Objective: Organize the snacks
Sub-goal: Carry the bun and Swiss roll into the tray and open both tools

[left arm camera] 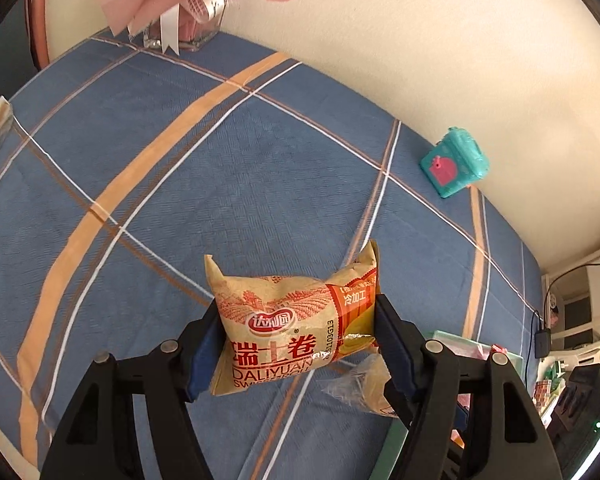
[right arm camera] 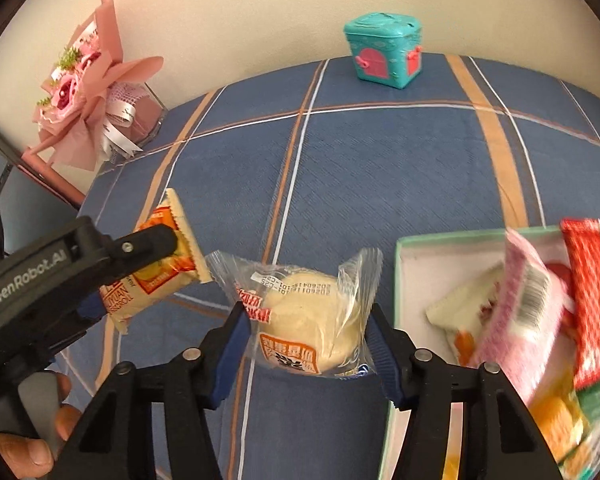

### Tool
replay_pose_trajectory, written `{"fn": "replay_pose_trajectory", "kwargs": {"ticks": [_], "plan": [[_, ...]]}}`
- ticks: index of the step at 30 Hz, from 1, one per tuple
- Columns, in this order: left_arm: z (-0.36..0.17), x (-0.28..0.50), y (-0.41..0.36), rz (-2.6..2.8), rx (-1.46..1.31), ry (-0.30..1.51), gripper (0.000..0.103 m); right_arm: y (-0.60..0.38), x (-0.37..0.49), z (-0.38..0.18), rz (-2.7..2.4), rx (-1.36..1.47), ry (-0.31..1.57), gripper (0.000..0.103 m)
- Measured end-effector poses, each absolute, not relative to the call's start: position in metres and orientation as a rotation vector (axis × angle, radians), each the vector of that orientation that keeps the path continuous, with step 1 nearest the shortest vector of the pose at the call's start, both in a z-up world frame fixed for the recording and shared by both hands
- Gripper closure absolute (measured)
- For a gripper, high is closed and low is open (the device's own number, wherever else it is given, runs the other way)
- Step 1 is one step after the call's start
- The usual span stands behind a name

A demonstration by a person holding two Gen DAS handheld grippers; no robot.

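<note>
Both grippers hold snacks: L gripper (left arm camera: 298,340) clamps tan swiss-roll pack (left arm camera: 284,324), R gripper (right arm camera: 306,340) grips clear-wrapped pale bun (right arm camera: 312,316); pickup step, next drop into green-rimmed box (right arm camera: 398,280).

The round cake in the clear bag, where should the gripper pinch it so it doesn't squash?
Probably best across the round cake's middle, coming down from above, as the right gripper does now. The cake is plump and soft, so squeeze gently. The bag's crinkly end flaps stick out past the cake and would likely slip. The box lies to its right.
</note>
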State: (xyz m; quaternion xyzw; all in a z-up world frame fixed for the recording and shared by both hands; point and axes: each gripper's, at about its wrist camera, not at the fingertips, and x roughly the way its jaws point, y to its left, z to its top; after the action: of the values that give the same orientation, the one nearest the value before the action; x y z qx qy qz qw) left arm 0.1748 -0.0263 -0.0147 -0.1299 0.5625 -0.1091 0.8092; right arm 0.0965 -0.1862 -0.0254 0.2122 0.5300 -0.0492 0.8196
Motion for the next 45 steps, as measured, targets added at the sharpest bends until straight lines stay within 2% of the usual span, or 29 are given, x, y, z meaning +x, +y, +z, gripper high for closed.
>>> {"fn": "replay_pose_trajectory", "kwargs": {"ticks": [12, 23, 33, 45], "plan": [[0.021, 0.137, -0.017, -0.259, -0.266, 1.136, 0.032, -0.197, 0.056, 0.013, -0.114, 0.482, 1.038, 0.046], [0.036, 0.084, -0.094, -0.442, -0.082, 1.120, 0.031, -0.251, -0.007, 0.033, -0.303, 0.573, 0.979, 0.046], [0.007, 0.038, -0.165, -0.573, 0.060, 1.217, 0.031, -0.321, -0.078, 0.030, -0.503, 0.647, 0.971, 0.045], [-0.032, 0.050, -0.170, -0.570, -0.009, 1.325, 0.031, -0.340, -0.101, 0.021, -0.524, 0.696, 0.992, 0.045]]}}
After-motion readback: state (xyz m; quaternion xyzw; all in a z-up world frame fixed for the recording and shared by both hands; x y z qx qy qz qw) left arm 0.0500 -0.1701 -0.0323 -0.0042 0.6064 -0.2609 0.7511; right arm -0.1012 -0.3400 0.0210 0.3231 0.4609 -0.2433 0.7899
